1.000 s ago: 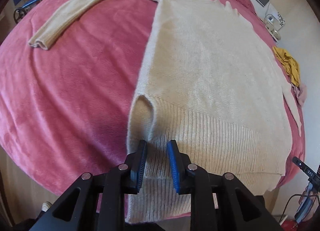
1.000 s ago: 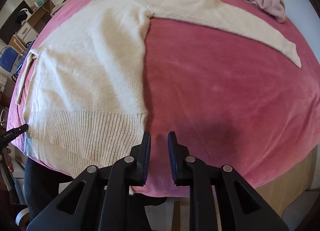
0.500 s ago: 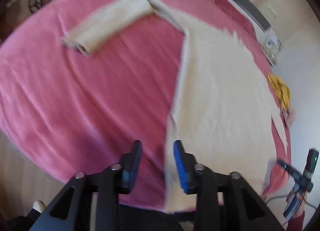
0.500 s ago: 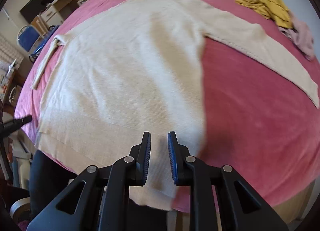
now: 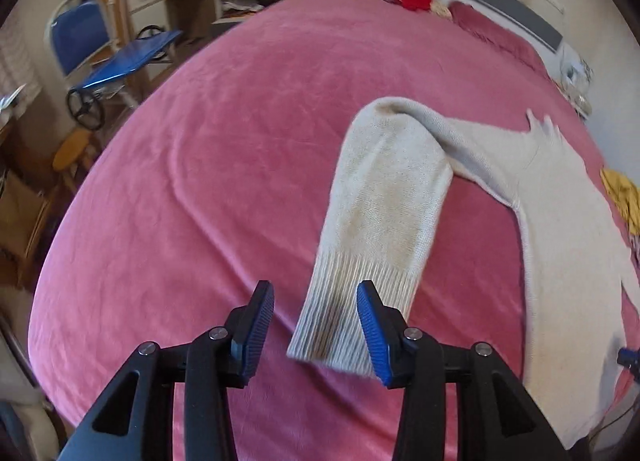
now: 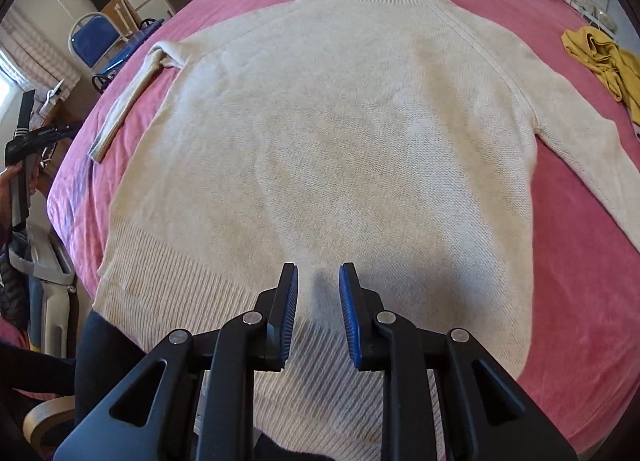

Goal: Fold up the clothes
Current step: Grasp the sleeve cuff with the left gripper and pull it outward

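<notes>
Cream knitted sweater [image 6: 340, 141] lies flat, face-up, across the pink plush bedspread [image 5: 192, 189], its collar at the far end and ribbed hem at the near edge. At far left, a blue folding chair [image 5: 84, 37] stands beside the bed. The left claw [image 5: 316, 325] is spread wide, hovering over the ribbed cuff [image 5: 352, 301] of the sweater's left sleeve, which doubles back toward the near side. The right claw [image 6: 319, 313] hangs above the hem with a narrow gap between its blue pads, gripping nothing. A mustard-yellow crumpled garment [image 6: 600, 57] lies far right.
</notes>
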### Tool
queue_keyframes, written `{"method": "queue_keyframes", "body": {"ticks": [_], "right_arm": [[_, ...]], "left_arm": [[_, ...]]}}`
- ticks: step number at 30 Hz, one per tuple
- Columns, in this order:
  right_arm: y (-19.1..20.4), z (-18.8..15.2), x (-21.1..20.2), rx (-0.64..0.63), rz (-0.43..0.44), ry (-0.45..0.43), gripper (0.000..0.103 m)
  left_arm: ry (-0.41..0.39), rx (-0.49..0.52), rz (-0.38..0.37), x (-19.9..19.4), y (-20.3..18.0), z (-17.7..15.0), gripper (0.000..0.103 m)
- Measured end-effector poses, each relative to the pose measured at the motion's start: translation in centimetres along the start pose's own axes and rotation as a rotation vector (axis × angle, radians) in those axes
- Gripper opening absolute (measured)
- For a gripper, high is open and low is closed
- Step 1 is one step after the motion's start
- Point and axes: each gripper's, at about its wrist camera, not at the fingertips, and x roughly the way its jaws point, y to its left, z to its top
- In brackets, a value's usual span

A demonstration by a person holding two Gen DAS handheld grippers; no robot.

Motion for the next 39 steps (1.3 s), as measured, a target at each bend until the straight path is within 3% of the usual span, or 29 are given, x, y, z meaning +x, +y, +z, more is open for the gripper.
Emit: {"method": "queue_keyframes", "body": {"ticks": [10,11,12,17,22,26,31,37,39], "right_arm": [[0.7,2.3,2.2,0.006,-0.038,0.045,0.034],[0.8,2.6,2.4,0.007,-0.041,0.050,0.034],[0.8,2.8,2.7,0.007,-0.045,0.054,0.034],[1.4,3.4,3.2,-0.003,-0.050,0.052,0.034],[1.8,4.0,3.5,-0.011,-0.053,0.042,0.034],[1.4,4.6,3.3,-0.004,-0.056,0.025,0.034],[0.9,5.6,3.3,-0.004,-0.070,0.008,0.034],[0.6,6.7,4.1,0.010,-0.080,0.020,0.034],[0.3,7.0,4.5,0.008,-0.079,0.028,0.034]], "left_arm": [[0.110,0.047,-0.085,5.9,0.9,1.3,0.041],[0.112,0.046,-0.093,6.3,0.9,1.1,0.033],[0.111,0.043,-0.096,6.5,0.9,1.0,0.011],[0.083,0.014,-0.073,6.1,1.2,0.8,0.005],[-0.016,0.023,0.026,1.9,2.8,3.2,0.005],[-0.078,0.052,0.180,-2.1,5.2,6.5,0.005],[-0.032,0.092,0.329,-2.0,7.9,11.2,0.005],[0.106,0.218,0.510,2.7,7.2,15.2,0.009],[0.119,0.182,0.506,3.9,7.2,17.0,0.010]]}}
